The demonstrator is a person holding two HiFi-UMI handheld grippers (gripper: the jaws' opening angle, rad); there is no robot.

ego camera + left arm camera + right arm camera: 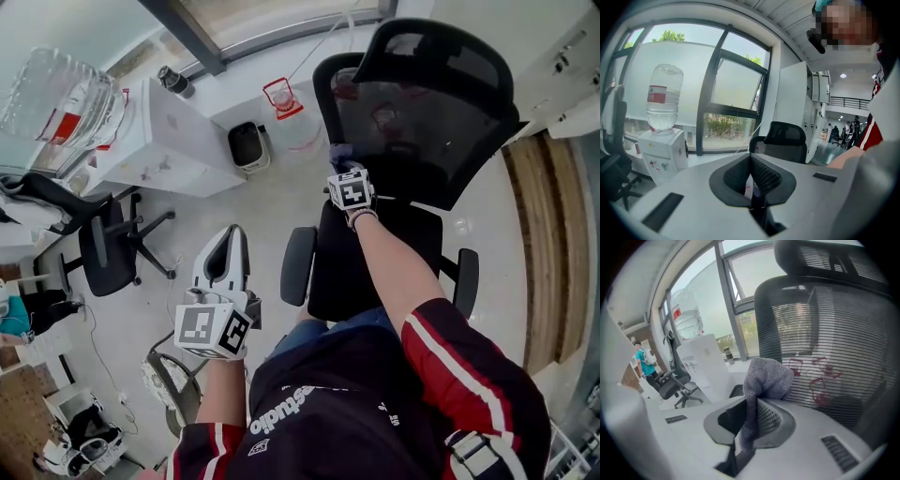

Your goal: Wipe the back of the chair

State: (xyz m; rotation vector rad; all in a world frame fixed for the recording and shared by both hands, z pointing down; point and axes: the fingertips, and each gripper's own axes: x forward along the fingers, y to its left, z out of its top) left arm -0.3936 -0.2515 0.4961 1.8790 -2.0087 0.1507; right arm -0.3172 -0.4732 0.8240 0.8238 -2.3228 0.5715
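Black mesh office chair (412, 131) stands on the floor directly ahead. Nearest, the left gripper (228, 246) hangs left of the seat, jaws pressed together and empty. The right gripper (343, 167) clenches a crumpled grey fabric cloth (766, 376) at the backrest's lower left corner — contact not determinable — near red scribbles (824, 375). Beyond stands a white water dispenser (159, 131).

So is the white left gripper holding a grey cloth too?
No, the white left gripper has nothing between its black-padded jaws; the grey knitted cloth sits only in the right gripper.
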